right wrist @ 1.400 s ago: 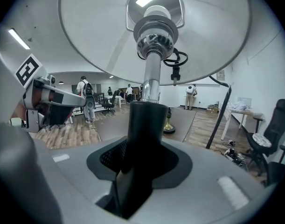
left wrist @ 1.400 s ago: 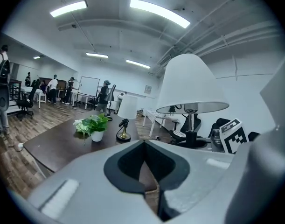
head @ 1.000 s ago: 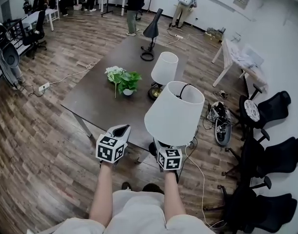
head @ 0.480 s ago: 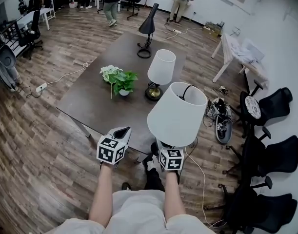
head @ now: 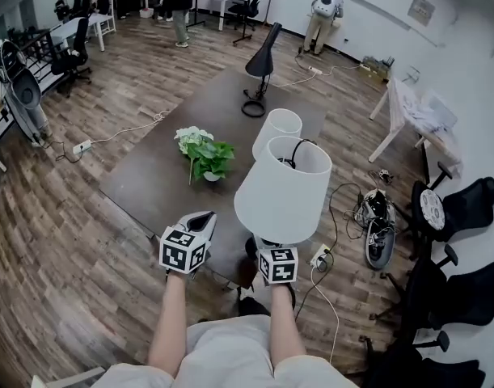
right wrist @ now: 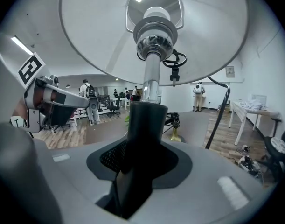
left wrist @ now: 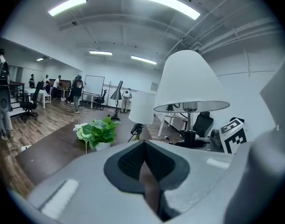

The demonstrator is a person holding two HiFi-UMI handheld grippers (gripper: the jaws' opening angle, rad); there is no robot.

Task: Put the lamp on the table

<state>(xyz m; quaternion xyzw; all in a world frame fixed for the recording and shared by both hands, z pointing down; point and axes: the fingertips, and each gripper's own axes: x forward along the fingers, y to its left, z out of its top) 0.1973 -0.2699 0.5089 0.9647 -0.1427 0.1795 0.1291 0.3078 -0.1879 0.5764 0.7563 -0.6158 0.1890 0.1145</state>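
Shade hides the lamp (head: 283, 191) base in the head view. Lamp is upright, stem vertical, pinched by the right claw (right wrist: 143, 125) and held at the table (head: 149, 186) edge, 5 o'clock. Left claw (left wrist: 143, 167) is pressed together, empty. Bare tabletop lies at 9 o'clock of the plant (head: 208, 156).

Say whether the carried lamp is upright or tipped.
Upright: the lamp stands with its stem rising straight from the right claw, shade on top.

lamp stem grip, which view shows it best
Right gripper view: the lamp stem sits clamped in the right gripper. Head view shows mostly the shade; left gripper view shows the lamp side-on.
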